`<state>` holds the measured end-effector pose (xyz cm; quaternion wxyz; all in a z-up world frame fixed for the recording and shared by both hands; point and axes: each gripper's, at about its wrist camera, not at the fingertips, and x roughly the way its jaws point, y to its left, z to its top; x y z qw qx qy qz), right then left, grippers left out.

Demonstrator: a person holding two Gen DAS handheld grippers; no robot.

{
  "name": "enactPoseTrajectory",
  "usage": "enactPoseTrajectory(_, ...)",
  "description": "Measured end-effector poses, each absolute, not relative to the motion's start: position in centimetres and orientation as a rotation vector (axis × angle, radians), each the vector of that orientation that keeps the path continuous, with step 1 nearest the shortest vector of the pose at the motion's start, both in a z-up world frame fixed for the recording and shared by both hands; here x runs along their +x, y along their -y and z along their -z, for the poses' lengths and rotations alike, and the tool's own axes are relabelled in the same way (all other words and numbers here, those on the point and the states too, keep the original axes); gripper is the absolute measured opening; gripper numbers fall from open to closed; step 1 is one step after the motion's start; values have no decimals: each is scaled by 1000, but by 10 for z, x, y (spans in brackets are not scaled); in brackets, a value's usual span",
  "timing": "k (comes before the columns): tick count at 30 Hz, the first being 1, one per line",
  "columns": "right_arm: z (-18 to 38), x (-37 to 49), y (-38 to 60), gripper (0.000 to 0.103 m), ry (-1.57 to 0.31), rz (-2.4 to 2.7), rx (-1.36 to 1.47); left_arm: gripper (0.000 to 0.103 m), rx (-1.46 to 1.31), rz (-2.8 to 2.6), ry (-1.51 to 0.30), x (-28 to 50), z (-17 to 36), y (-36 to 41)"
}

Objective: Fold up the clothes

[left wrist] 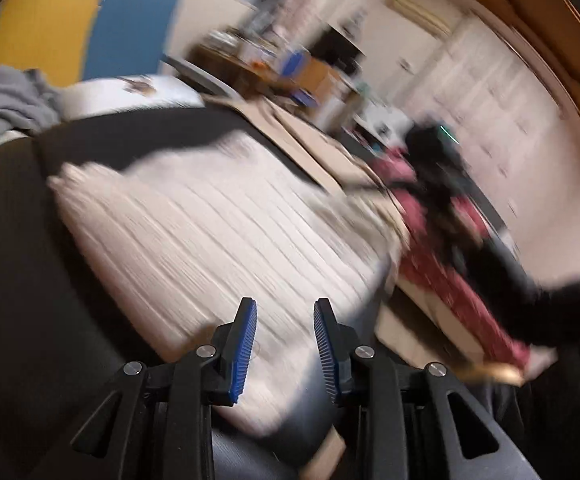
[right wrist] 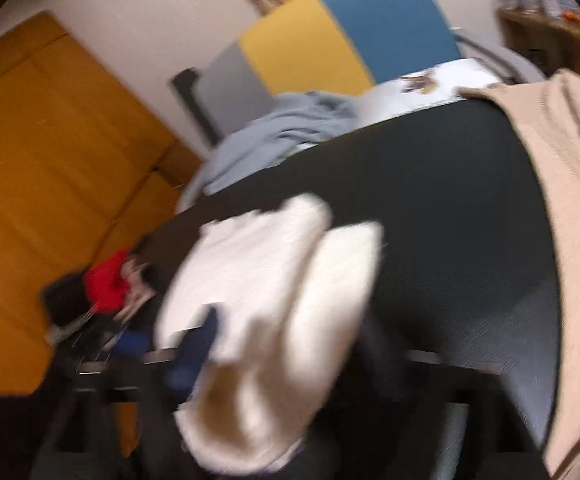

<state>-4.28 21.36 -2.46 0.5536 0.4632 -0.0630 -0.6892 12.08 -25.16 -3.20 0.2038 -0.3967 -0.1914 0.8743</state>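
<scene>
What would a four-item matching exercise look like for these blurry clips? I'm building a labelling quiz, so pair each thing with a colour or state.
Column 1:
1. left tongs
2. folded ribbed garment
3. crumpled garment at the far edge
4. work surface

Column 2:
A. black
B. open, holding nothing
C. pale blue-grey
D. off-white, lying on the dark surface

Pairs: 1-B, 2-D, 3-C, 4-A

The right tongs are too blurred behind white cloth to judge.
</scene>
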Motion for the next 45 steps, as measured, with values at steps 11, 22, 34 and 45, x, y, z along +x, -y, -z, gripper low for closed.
enactPoseTrajectory(11,55,18,-140,94,-83,1128,1178,29,-1200,-2439,536,3,47,234)
enactPoseTrajectory(22,127,3,-196,43,251,893,1290,31,-1302,-2328,215,-62,78,158)
enactPoseTrajectory(34,107,9,-230,43,241,1226,1266,30,-1211,-2475,226,-41,67,147)
enactPoseTrajectory(45,1,-15,-225,72,-53,1698,871,32,-989,-2696,409,33,31,182)
